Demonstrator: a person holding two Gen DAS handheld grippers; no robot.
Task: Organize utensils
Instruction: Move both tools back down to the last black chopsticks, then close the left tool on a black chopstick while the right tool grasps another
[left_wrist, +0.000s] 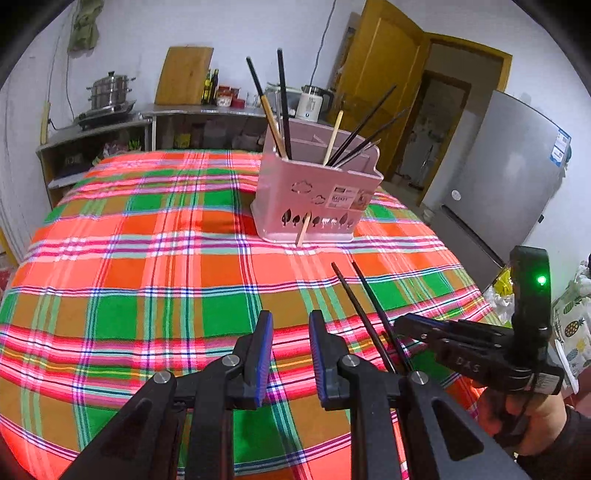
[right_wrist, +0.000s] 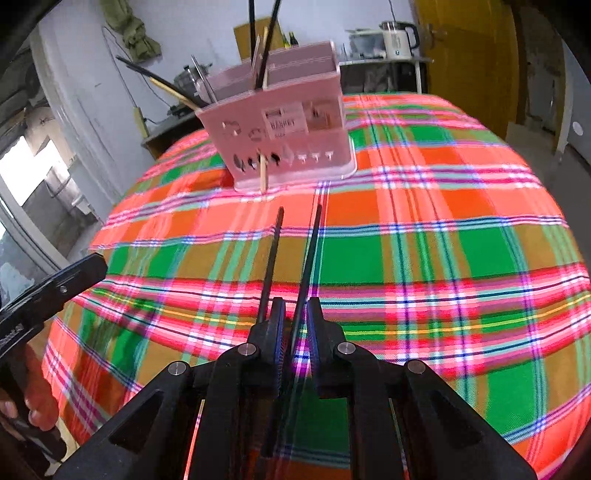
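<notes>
Left gripper (left_wrist: 290, 325): blue-padded jaws apart, nothing between them, held above the plaid tablecloth (left_wrist: 147, 258). Right gripper (right_wrist: 295, 314): jaws drawn in on a pair of black chopsticks (right_wrist: 273, 258). One stick runs between the pads; the other lies along the outer face of the left finger, so whether both are truly pinched cannot be told. Tips point forward, splayed slightly apart, toward the pink utensil basket (right_wrist: 291, 122).

Left wrist view, left to right: steel steamer pot (left_wrist: 110, 90) on a low counter at far left; wooden cutting board (left_wrist: 183, 75) leaning on the wall; the basket standing upright on the cloth right of centre, holding dark and pale chopsticks in its left and right compartments; white electric kettle (left_wrist: 312, 103) behind it; yellow door (left_wrist: 384, 81); grey refrigerator (left_wrist: 506, 177). At lower right the right gripper enters from the side, green light lit, with the person's hand on its handle.

A single pale chopstick (left_wrist: 303, 230) pokes out through a cut-out in the basket's front wall, its lower end down on the cloth.

Only the right wrist view shows a window at far left and the left gripper's handle at the left edge, fingers wrapped round it. Only the left wrist view shows the refrigerator.

Right wrist view is motion-blurred; the basket label is unreadable beyond "BASKET". The held sticks' rear ends are hidden under the gripper body.
</notes>
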